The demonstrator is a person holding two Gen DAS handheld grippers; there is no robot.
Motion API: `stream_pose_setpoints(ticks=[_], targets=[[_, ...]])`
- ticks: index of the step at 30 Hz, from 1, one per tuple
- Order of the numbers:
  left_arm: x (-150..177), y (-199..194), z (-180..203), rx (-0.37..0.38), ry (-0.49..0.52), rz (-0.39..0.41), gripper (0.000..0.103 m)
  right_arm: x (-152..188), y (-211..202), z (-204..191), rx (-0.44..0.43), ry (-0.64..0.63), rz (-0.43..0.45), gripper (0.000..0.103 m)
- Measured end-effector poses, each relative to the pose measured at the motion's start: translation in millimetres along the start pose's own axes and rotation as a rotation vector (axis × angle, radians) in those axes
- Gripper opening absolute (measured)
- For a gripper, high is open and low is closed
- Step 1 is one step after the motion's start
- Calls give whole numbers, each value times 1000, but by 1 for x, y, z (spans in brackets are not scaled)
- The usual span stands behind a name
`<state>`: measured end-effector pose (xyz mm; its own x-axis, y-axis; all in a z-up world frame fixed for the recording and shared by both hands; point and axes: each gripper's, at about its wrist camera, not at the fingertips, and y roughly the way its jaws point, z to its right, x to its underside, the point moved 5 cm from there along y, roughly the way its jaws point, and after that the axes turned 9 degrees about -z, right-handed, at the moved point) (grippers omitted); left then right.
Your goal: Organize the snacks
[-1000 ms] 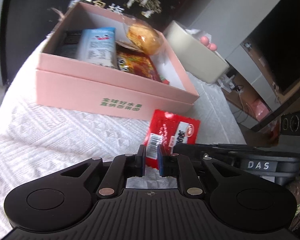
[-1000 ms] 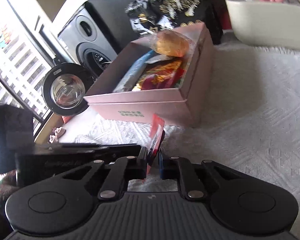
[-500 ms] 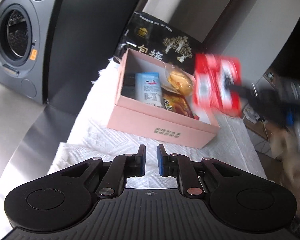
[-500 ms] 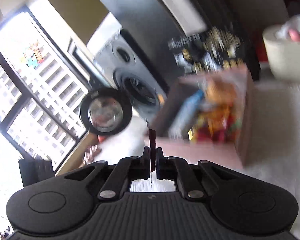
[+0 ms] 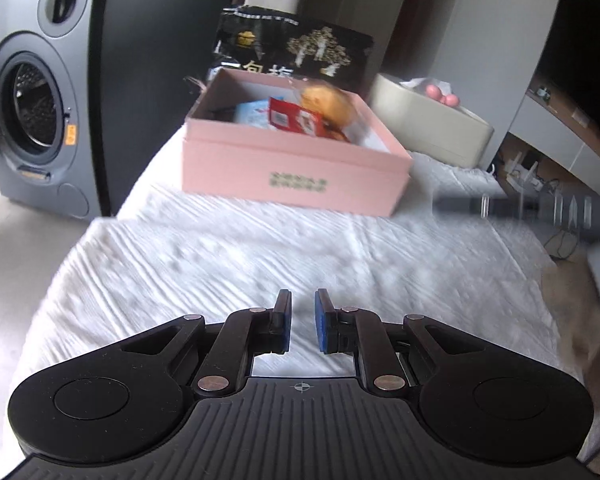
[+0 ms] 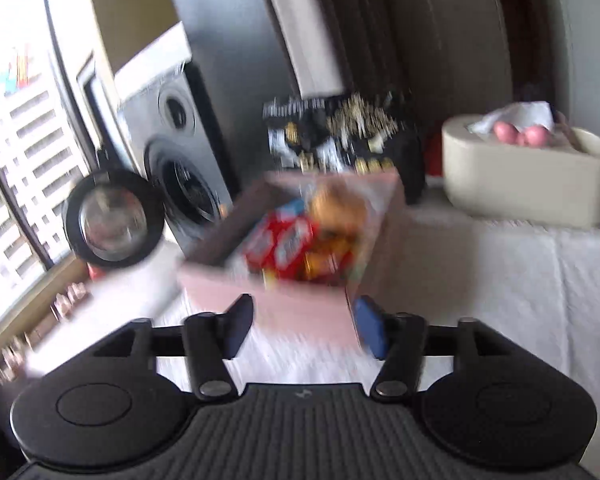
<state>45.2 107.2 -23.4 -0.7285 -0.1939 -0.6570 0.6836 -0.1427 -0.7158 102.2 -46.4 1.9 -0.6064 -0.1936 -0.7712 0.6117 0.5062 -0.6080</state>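
The pink box [image 5: 296, 172] stands open on the white cloth [image 5: 260, 248] and holds several snacks. A red packet [image 5: 294, 120] lies on top of them, next to a wrapped bun [image 5: 326, 100]. My left gripper [image 5: 302, 306] hangs shut over the cloth, well short of the box, with nothing between its fingers. My right gripper [image 6: 304, 314] is just in front of the pink box [image 6: 300, 304]. Its jaws are opening and nothing is between them. The red packet [image 6: 280, 246] shows blurred inside the box. The right gripper [image 5: 520, 208] also appears as a grey blur at the right of the left wrist view.
A black printed bag [image 5: 292, 48] stands behind the box. A beige tissue holder [image 5: 432, 128] with pink balls sits at the back right. A grey washing machine [image 5: 32, 120] stands on the floor to the left. Shelves with cables are at the far right.
My right gripper lifted the red packet over the box, then let it go; the packet now lies in the box. My left gripper drew back from the box.
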Motion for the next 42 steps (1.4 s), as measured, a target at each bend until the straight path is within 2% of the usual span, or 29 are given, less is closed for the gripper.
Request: stream_pose_setpoints(ticks=[3, 6, 8, 9, 12, 13, 14, 15, 17, 19, 25, 28, 32, 36, 42], targets=[[16, 1, 13, -39, 18, 49, 16, 44, -2, -1, 48, -13, -39, 59], [23, 2, 25, -69, 45, 99, 16, 73, 0, 3, 64, 41, -58, 60], [22, 5, 31, -52, 49, 105, 16, 87, 1, 9, 77, 67, -25, 61], [22, 7, 36, -36, 57, 104, 16, 91, -1, 10, 80, 69, -3, 64], [22, 9, 49, -28, 96, 105, 17, 92, -1, 11, 88, 75, -10, 71], [23, 10, 51, -38, 106, 106, 17, 92, 0, 11, 93, 65, -14, 77], [24, 13, 52, -49, 112, 105, 18, 92, 0, 12, 117, 64, -16, 90], [24, 14, 53, -49, 114, 109, 18, 93, 1, 16, 174, 89, -13, 95], [25, 15, 51, -39, 106, 113, 18, 94, 0, 23, 275, 157, 1, 95], [25, 15, 48, -16, 81, 117, 18, 97, 1, 25, 302, 176, 15, 95], [25, 15, 35, 56, 12, 116, 17, 102, 3, 9, 375, 44, -9, 95], [26, 14, 39, 37, 32, 116, 17, 103, 2, 4, 416, -13, 8, 97], [28, 14, 51, -28, 102, 118, 17, 104, 1, -7, 486, -155, 41, 99], [31, 13, 61, -96, 163, 124, 17, 103, 0, -1, 458, -116, 37, 99], [31, 14, 63, -122, 149, 125, 17, 104, 1, 19, 344, 28, 12, 99]])
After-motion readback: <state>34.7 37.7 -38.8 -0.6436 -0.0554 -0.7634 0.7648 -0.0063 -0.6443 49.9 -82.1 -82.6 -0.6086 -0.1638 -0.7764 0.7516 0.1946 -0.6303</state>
